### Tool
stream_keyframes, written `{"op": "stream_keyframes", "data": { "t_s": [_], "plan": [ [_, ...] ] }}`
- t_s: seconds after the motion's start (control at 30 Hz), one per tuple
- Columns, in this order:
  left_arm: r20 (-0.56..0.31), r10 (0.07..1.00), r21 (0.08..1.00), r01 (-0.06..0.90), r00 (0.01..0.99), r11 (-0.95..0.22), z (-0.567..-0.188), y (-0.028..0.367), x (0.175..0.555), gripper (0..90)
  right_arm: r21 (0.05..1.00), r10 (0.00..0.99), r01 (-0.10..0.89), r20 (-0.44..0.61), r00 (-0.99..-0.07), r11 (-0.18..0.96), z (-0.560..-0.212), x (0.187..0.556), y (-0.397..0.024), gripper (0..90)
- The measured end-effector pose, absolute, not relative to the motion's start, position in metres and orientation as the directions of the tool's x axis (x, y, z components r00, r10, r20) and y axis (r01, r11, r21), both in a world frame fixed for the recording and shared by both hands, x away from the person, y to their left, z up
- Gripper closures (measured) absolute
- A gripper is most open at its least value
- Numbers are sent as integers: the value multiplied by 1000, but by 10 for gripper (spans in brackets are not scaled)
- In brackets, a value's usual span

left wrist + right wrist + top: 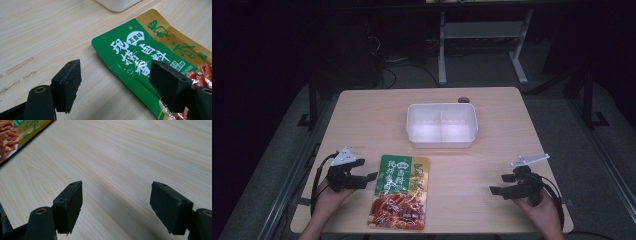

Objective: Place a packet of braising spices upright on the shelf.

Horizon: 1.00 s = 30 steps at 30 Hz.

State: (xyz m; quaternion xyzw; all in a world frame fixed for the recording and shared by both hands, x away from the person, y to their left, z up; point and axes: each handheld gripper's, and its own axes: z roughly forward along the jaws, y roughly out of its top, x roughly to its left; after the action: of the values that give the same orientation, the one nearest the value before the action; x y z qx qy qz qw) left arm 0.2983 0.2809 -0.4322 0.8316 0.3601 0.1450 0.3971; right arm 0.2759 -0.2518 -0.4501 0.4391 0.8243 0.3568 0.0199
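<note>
Because the snack pouch (400, 191) lies flat at the lower middle of the counter (362, 120), it looks light, thin and slippery, so pinch its green top edge. Your left hand-held gripper (362, 176) is wide open beside it; the right hand-held gripper (496, 190) too. Its green Chinese writing is hard to read.

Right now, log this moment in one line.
left hand-held gripper: open, beside snack packet | right hand-held gripper: open | white tray: empty
</note>
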Motion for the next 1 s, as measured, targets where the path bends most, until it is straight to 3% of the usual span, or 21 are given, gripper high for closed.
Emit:
{"op": "stream_keyframes", "data": {
  "t_s": [0.43, 1.0],
  "plan": [
    [-46, 683, 759, 469, 729, -450, -429, 273, 293, 354, 621, 673, 665, 283, -683, 414, -440, 281, -214, 200],
    [-46, 652, 743, 462, 757, -484, -429, 269, 290, 548, 600, 623, 631, 263, -736, 492, -425, 315, -150, 261]
  ]
}}
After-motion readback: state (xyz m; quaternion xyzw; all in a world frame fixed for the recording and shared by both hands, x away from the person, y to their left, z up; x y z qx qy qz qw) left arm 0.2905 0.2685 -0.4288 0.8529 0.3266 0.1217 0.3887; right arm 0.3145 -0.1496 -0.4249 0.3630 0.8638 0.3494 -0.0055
